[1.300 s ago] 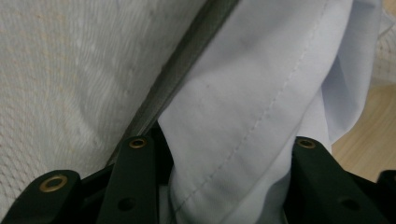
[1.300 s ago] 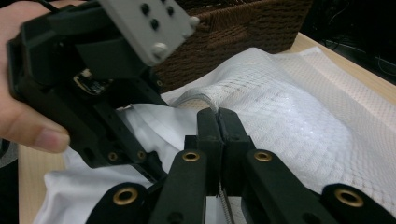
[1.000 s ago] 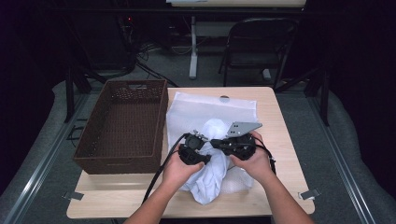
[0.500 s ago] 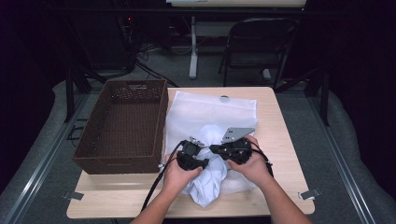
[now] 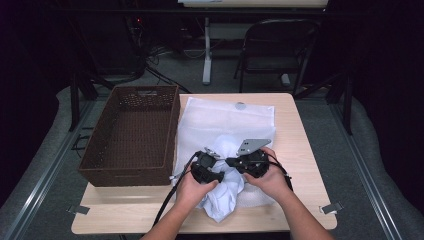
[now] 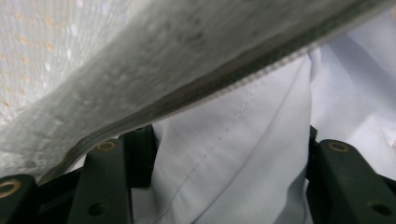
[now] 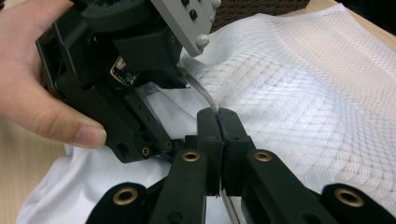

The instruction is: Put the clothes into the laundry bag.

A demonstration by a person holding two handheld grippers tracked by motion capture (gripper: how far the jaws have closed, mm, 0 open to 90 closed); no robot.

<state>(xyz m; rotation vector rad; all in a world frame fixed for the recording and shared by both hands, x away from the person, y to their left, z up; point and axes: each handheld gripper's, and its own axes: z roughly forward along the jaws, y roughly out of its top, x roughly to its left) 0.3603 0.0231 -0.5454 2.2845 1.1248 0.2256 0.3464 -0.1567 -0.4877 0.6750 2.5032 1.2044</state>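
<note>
- The pale wooden surface (image 5: 295,135) stands in a dark room, a folding chair (image 5: 275,55) behind it.
- Nearest me, white cloth (image 5: 222,200) lies bunched.
- My right hand-held gripper (image 7: 217,116) is clamped tight on the mesh bag's (image 5: 225,120) zipper edge.
- My left hand-held gripper (image 5: 207,167) has its jaws spread, with cloth between them.
- Farther left sits a brown basket (image 5: 132,137).
</note>
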